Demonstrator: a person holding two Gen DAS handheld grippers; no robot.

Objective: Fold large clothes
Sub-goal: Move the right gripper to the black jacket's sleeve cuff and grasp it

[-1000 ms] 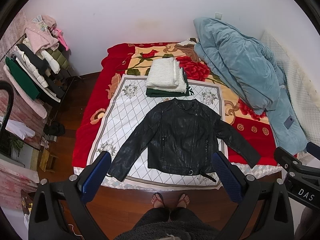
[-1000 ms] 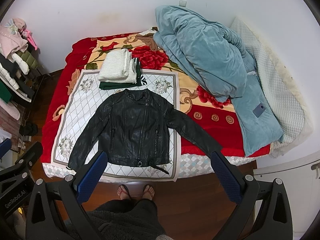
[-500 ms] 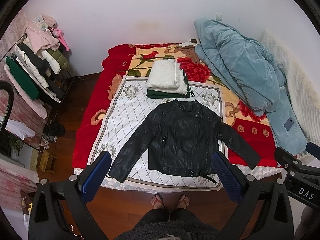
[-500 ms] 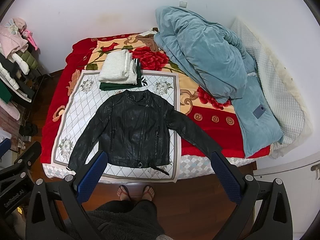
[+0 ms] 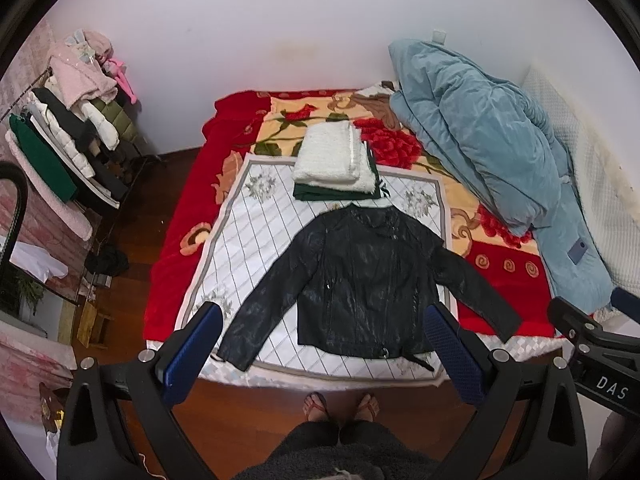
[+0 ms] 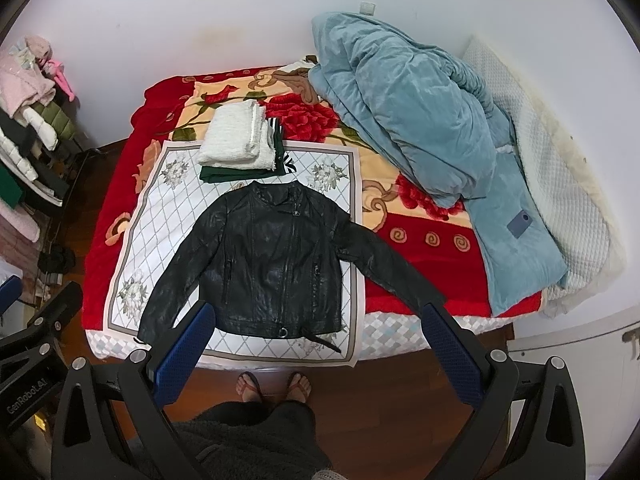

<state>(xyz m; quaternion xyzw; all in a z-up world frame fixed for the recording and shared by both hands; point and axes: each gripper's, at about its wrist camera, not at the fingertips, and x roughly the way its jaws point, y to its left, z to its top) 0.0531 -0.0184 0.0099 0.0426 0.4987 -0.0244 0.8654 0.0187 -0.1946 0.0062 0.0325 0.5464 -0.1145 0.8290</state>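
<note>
A black leather jacket lies flat and face up on a white patterned cloth on the bed, sleeves spread out to both sides; it also shows in the right wrist view. My left gripper is open and empty, held high above the bed's near edge. My right gripper is open and empty, also high above the near edge. Behind the jacket's collar sits a stack of folded clothes, white on dark green, seen in the right wrist view too.
A blue quilt is heaped on the bed's right side, beside a white pillow. A rack of hanging clothes stands at the left. The person's feet are on the wooden floor at the bed's edge.
Both views have shifted slightly; the jacket sits a little lower in the frames. Both grippers stay open and nothing on the bed has moved.
</note>
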